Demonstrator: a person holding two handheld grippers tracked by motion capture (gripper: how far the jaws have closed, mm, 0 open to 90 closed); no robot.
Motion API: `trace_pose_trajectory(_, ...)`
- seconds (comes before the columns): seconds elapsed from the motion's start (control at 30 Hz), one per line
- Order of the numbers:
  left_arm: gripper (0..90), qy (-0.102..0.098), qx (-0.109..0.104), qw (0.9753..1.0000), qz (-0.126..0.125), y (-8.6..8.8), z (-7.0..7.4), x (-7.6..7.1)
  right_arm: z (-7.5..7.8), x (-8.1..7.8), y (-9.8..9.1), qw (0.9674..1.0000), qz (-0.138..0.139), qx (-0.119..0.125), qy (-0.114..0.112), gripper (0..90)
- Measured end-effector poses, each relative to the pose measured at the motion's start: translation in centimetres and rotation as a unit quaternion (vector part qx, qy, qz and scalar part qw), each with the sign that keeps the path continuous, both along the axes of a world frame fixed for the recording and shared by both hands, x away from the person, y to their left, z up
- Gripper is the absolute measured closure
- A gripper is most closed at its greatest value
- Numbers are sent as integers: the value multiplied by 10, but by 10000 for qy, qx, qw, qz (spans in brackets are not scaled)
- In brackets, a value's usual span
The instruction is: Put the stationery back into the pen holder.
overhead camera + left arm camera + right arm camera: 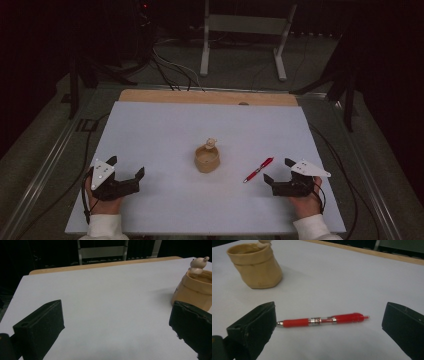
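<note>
High view: both hand-held grippers [126, 167] agape, empty.

Pot [207, 160] mid-table [165, 125], pen [258, 169] just to its right.

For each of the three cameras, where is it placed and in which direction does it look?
High view: above the person's side, looking forward and down on the table; both hands show, holding the left tongs and right tongs.
Left gripper view: on the left tongs, facing the far edge; two black jaws.
Right gripper view: on the right tongs, facing the red pen.
All three share the tan pot.
</note>
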State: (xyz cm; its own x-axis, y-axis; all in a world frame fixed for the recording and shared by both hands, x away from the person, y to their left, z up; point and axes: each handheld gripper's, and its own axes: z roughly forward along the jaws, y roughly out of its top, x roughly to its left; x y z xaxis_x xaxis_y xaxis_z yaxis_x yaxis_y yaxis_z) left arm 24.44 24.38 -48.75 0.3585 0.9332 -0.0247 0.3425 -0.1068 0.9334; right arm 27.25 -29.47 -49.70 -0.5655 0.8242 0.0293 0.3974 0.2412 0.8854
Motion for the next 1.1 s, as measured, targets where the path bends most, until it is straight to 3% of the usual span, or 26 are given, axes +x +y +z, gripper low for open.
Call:
trace_pose_trajectory(0.33,2,40,96,9999,43,-1,-4,2,17,15,2,9987,465,-192,2,1)
trace_pose_trajectory(0.57,2,81,93,9999,36,-2,-5,3,28,29,9,9951,817,-552,104,1)
trace_pose_trajectory(0.73,2,113,108,9999,49,-2,-6,3,35,40,11,9930,952,-677,172,1)
trace_pose_trajectory(0.97,2,127,123,9998,17,-3,-7,4,46,50,15,9884,1188,-912,237,0)
trace_pose_trajectory(1.1,2,138,147,9998,12,-3,-7,4,48,56,20,9829,1350,-1211,326,0)
